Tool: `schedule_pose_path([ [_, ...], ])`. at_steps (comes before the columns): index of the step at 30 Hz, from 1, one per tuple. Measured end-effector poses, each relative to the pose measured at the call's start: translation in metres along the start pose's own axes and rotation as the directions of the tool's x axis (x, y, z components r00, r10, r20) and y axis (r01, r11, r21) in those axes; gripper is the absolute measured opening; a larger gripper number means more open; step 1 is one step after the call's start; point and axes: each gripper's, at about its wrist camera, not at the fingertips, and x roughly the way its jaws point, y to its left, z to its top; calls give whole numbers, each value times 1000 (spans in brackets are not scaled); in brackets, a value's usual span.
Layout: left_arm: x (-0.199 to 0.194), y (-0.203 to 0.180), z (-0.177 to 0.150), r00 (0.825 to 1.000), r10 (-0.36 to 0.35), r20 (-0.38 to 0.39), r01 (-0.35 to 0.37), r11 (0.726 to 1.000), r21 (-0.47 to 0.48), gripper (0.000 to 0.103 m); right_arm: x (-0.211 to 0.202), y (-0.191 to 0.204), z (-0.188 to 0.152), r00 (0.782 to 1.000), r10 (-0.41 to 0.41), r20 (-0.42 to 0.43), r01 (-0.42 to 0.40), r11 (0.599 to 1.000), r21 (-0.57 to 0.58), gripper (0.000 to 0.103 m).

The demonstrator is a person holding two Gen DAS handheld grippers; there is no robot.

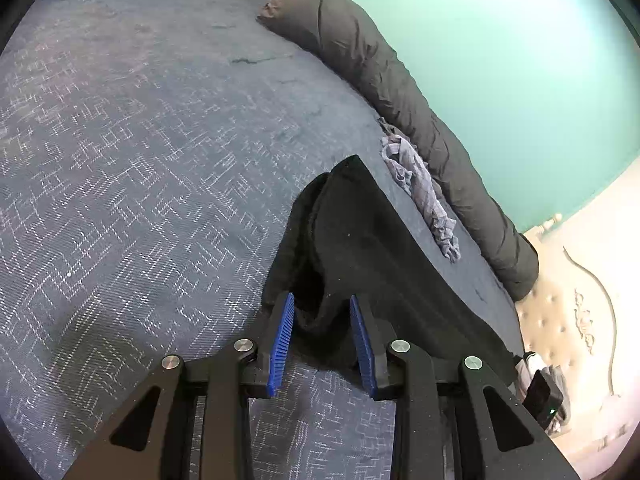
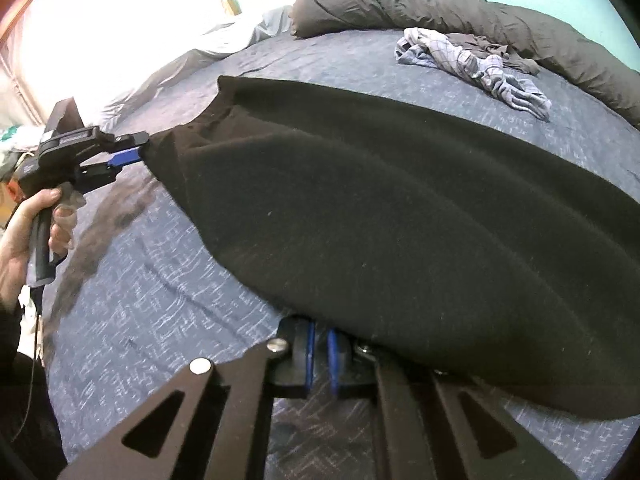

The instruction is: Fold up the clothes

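left gripper (image 1: 322, 344): blue pads spread wide in its own view, a bunched fold of the black garment (image 1: 360, 256) between them, not squeezed. From the right wrist view the same gripper (image 2: 132, 156) looks clamped on the cloth corner, so the grip is probably partial; can't settle it.
right gripper (image 2: 320, 356): blue pads close together at the garment's lower edge; cloth drapes over the tips, so the contact itself is hidden.
black garment: stretched taut between the two grippers above the blue patterned bedspread (image 1: 140, 184); right end cut off by the frame edge.
hand (image 2: 24, 232): wraps the left gripper's handle, partly out of frame.
plaid cloth (image 2: 476, 68): crumpled, beside the long dark bolster (image 2: 460, 16).
bolster: along the teal wall (image 1: 500, 48).
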Motion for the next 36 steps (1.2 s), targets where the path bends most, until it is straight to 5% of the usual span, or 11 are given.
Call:
schedule_pose_path([
  [8, -3, 1, 3, 1000, -8, 8, 8, 1000, -2, 32, 4, 26, -29, 993, 7, -114, -21, 991, -129, 0],
  [15, -5, -1, 1, 1000, -15, 2, 15, 1000, -1, 32, -11, 6, -20, 993, -108, -40, 107, 994, -24, 2],
  [16, -5, 0, 1, 1000, -17, 3, 17, 1000, -3, 32, -11, 6, -18, 992, -121, -38, 120, 992, -27, 5],
  [18, -5, -1, 2, 1000, -21, 4, 21, 1000, -10, 33, -9, 7, -15, 992, -121, -19, 120, 992, -30, 37],
  [20, -5, -1, 2, 1000, -24, 2, 24, 1000, -13, 36, -8, 7, -13, 996, -86, 4, 86, 996, -8, 51],
  [27, -3, 0, 2, 998, -62, -5, 62, 997, -49, 53, 20, 20, -4, 992, -129, 15, 130, 988, -80, 56],
  [29, 1, 0, 1, 998, -61, -10, 60, 997, -53, 55, 24, 23, 0, 991, -126, 34, 129, 987, -93, 53],
  [31, 4, 2, 2, 998, -62, -11, 61, 996, -61, 55, 25, 19, 3, 993, -112, 39, 115, 989, -88, 40],
  [33, 6, 4, 2, 998, -65, -11, 64, 995, -73, 54, 22, 10, 3, 996, -88, 33, 90, 994, -63, 14],
  [34, 7, 5, 2, 998, -62, -11, 61, 995, -74, 53, 20, 7, 2, 997, -73, 30, 74, 996, -54, 12],
  [36, 9, 7, 3, 999, -50, -16, 49, 996, -72, 10, 12, 8, -4, 999, -44, 22, 46, 996, -79, 9],
])
